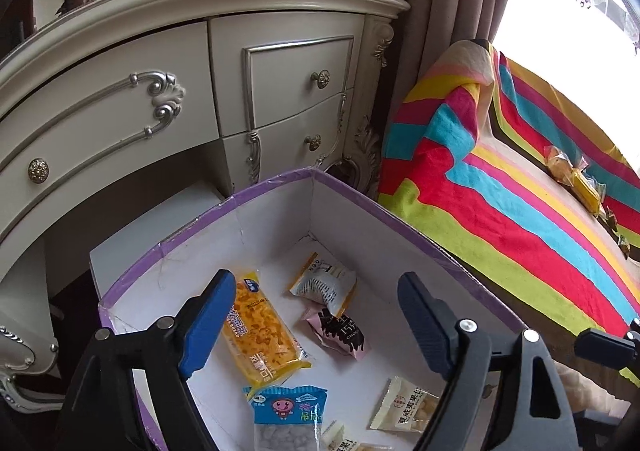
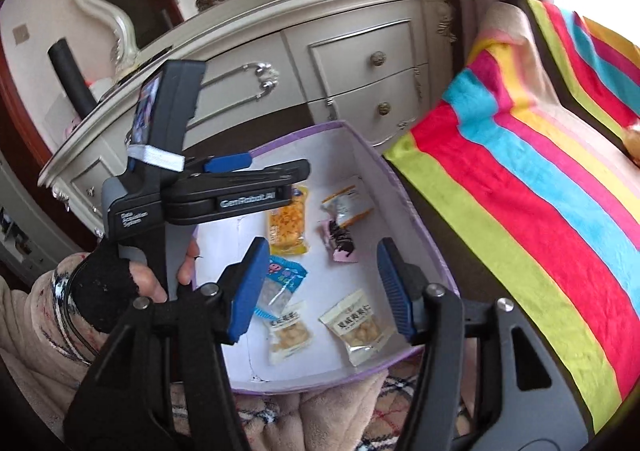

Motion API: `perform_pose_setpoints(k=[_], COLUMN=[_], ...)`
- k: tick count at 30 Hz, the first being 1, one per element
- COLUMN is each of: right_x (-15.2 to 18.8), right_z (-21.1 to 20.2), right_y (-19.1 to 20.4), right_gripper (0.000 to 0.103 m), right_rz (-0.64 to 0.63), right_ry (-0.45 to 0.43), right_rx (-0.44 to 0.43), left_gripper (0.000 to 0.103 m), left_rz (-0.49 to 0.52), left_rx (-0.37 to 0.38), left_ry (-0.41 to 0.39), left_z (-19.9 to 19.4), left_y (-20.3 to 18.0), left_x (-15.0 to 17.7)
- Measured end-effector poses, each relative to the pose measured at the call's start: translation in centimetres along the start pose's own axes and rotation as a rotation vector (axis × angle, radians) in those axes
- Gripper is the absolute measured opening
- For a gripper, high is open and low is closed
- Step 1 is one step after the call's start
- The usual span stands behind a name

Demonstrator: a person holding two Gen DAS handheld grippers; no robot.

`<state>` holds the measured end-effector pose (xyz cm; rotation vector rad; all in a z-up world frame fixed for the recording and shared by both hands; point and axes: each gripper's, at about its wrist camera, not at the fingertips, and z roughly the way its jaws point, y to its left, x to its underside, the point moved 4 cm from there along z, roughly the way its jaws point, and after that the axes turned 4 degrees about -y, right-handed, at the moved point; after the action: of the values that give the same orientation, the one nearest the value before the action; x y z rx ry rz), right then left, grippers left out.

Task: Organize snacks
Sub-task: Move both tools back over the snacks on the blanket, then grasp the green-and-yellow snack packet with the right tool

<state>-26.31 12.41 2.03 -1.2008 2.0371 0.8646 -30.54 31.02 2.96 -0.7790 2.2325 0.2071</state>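
The snacks were small sealed packets, and most of them lay inside a box (image 1: 404, 227) with white inner walls and a lilac rim, which sat between a cream dresser (image 1: 160, 99) and a bed covered by a striped blanket (image 1: 500, 203).

On the box floor, the largest packet was a long yellow pack (image 1: 262, 331) showing golden, crumbly contents behind a clear window. Just beside it, toward the far corner, lay a white-and-orange sachet (image 1: 326, 283), its lower edge touching a pink packet (image 1: 340, 329) printed with dark chocolate drips. Nearer the camera was a blue-topped bag (image 1: 286, 417) with a cartoon face and pale nuggets visible through its clear lower half. Two white nut packets with clear windows lay at the near side, one (image 2: 356, 327) apart from the rest and the other (image 2: 288, 331) close against the blue-topped bag.

A few more wrapped snacks, yellow ones (image 1: 576, 179), rested on the blanket well apart from the box.

The left gripper (image 1: 316, 323) hung over the box with its blue-padded fingers (image 1: 208, 323) spread wide and nothing between them. The right gripper (image 2: 324, 291) was likewise released above the box, its fingers (image 2: 394, 291) apart and grasping nothing. A hand (image 2: 120, 283) in a dark fingerless glove held the left gripper's handle.
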Motion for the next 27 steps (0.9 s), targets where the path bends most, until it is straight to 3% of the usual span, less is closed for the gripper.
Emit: perform_pose_setpoints(k=[4, 8, 13, 17, 23, 27], right_x=[0.5, 1.7, 4.6, 8.0, 12.0, 12.5], right_z=[-1.9, -4.5, -9.5, -13.9, -19.8, -21.7], right_y=[-3.9, -9.2, -18.0, -25.5, -35.2, -41.2], right_gripper=[0.063, 0.069, 0.076, 0.079, 0.080, 0.080], right_rz=[0.100, 0.225, 0.401, 0.564, 0.680, 0.632], right_ry=[-0.040, -0.103, -0.178, -0.225, -0.224, -0.178], right_rx=[0.048, 0.135, 0.365, 0.524, 0.724, 0.768], left_gripper=[0.084, 0.084, 0.084, 0.084, 0.084, 0.085], left_rz=[0.062, 0.151, 0.232, 0.247, 0.314, 0.368], left_rx=[0.040, 0.159, 0.377, 0.482, 0.501, 0.486], left_ry=[-0.007, 0.019, 0.075, 0.128, 0.163, 0.119], left_z=[0.1, 1.5, 4.7, 8.1, 12.6, 13.8], left_y=[-3.1, -9.7, -21.5, -30.4, -39.8, -43.4], left_x=[-0.7, -1.7, -2.1, -1.7, -0.7, -1.4])
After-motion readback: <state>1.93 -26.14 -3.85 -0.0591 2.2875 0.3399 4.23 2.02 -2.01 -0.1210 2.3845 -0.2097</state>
